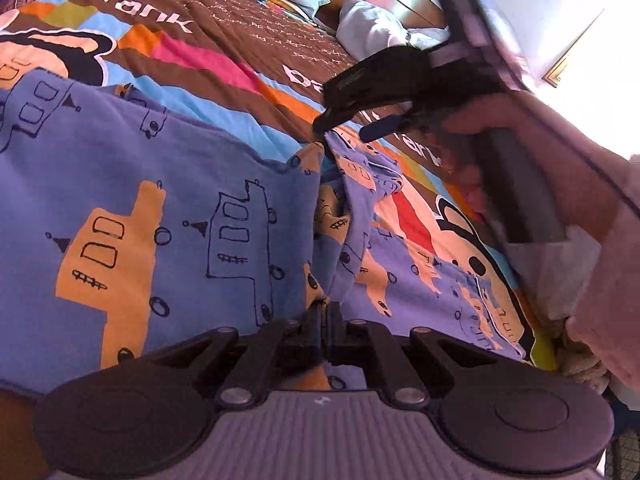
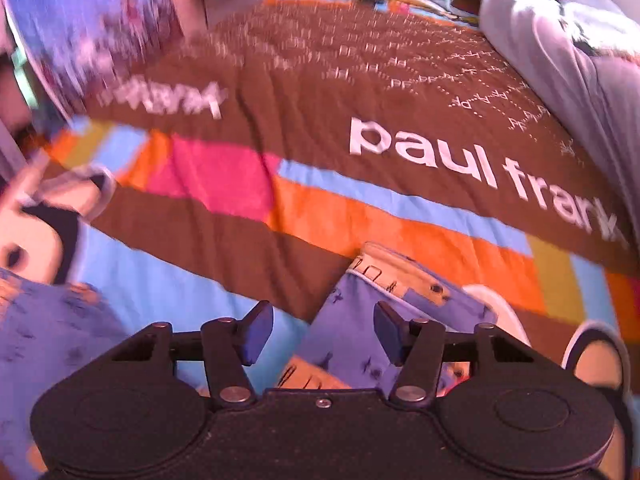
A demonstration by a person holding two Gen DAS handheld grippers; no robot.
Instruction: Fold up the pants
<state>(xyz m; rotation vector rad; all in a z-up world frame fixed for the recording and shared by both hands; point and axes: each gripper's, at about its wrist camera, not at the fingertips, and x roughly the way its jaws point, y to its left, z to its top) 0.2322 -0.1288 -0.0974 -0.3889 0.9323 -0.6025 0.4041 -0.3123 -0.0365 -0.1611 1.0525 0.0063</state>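
Left wrist view: blue-purple pants point(image 1: 132, 208) printed with orange and outlined buildings lie spread on a bedspread point(image 1: 224, 40) of brown, pink, orange and light blue blocks with white lettering. The left gripper point(image 1: 322, 312) sits at the bottom of the frame with its 2 fingers drawn fully together, pinching a raised ridge of the pants fabric at the point where the 2 legs meet. One leg lies flat to the left; the other runs off to the right, bunched and creased.

Further up and to the right in the same view, the right gripper point(image 1: 352, 124) hangs over the far end of the bunched leg, carried by a person's hand point(image 1: 472, 120) in a pale sleeve point(image 1: 600, 264). It is blurred.

Right wrist view: the right gripper point(image 2: 324, 334) points down at the bedspread point(image 2: 320, 92), its 2 blue-padded fingers point(image 2: 256, 332) standing apart with a clear gap between them. A folded end of the pants point(image 2: 352, 332) lies below that gap, its cream and orange band uppermost, and the pads do not touch it. A grey-white garment point(image 2: 560, 52) lies at the upper right edge of the bed. The left side of this view is smeared.
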